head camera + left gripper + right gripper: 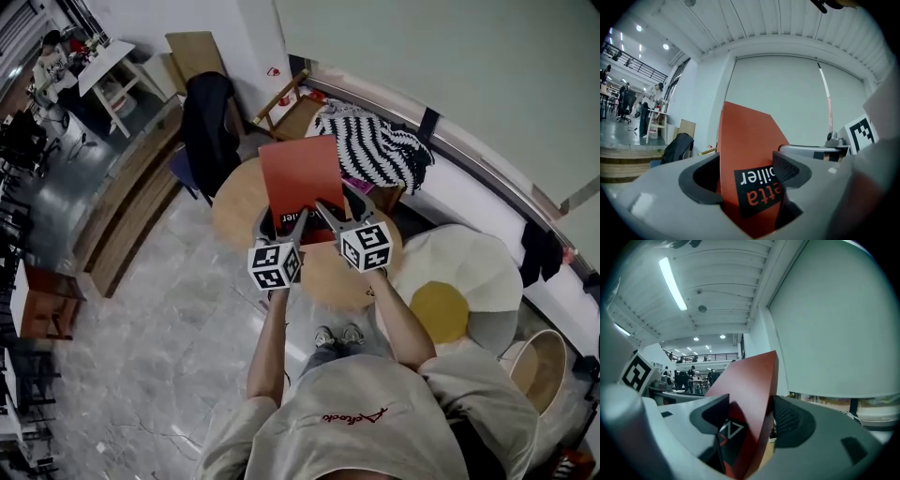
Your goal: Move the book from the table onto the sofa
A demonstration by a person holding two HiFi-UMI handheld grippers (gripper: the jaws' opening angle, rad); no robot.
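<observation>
A red book [302, 176] with a black label is lifted above the round wooden table [236, 202], tilted up toward the wall. My left gripper [291, 223] is shut on the book's near left corner, and the red cover [747, 154] fills the gap between its jaws. My right gripper [328, 214] is shut on the near right corner, with the book's edge [752, 399] clamped between its pads. The sofa [469, 192] runs along the wall at right, beyond the table.
A black-and-white striped blanket [380, 145] lies on the sofa's left end. A chair with a dark jacket [208, 117] stands left of the table. An egg-shaped cushion [459, 286] and a round basket [534, 366] are at right. The person's feet [337, 336] are below the table.
</observation>
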